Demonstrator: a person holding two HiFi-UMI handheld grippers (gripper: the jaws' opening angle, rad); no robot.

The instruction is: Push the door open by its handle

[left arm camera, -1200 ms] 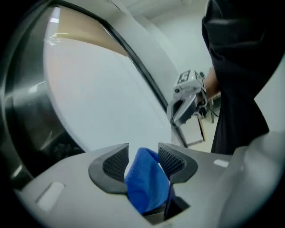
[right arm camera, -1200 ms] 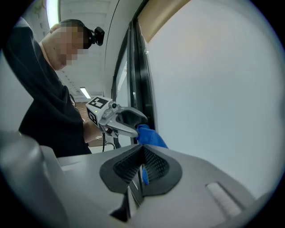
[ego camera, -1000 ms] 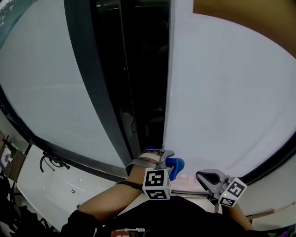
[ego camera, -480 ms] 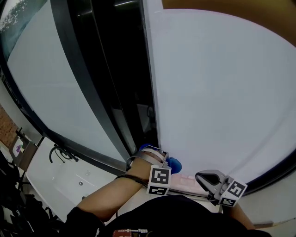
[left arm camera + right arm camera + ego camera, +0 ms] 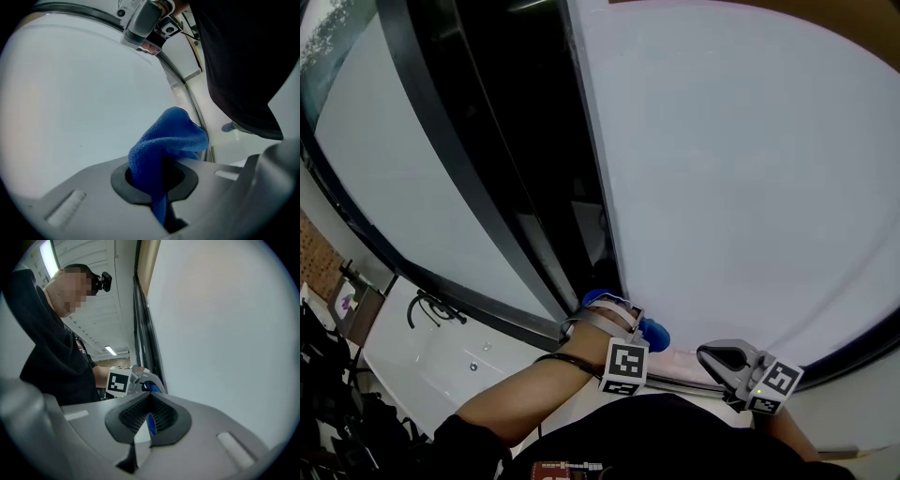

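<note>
Left gripper: jaws, apart a second ago, now pinch a blue cloth, low beside the white door at its edge by the dark opening. No handle discernible. Right gripper is pressed together, empty. Judgement: push not yet started.

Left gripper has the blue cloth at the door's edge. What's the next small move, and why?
Probably push the left gripper forward against the white door without releasing. Its jaws are shut on the blue cloth at the door's edge, and the dark gap beside that edge suggests the door is only partly open.
</note>
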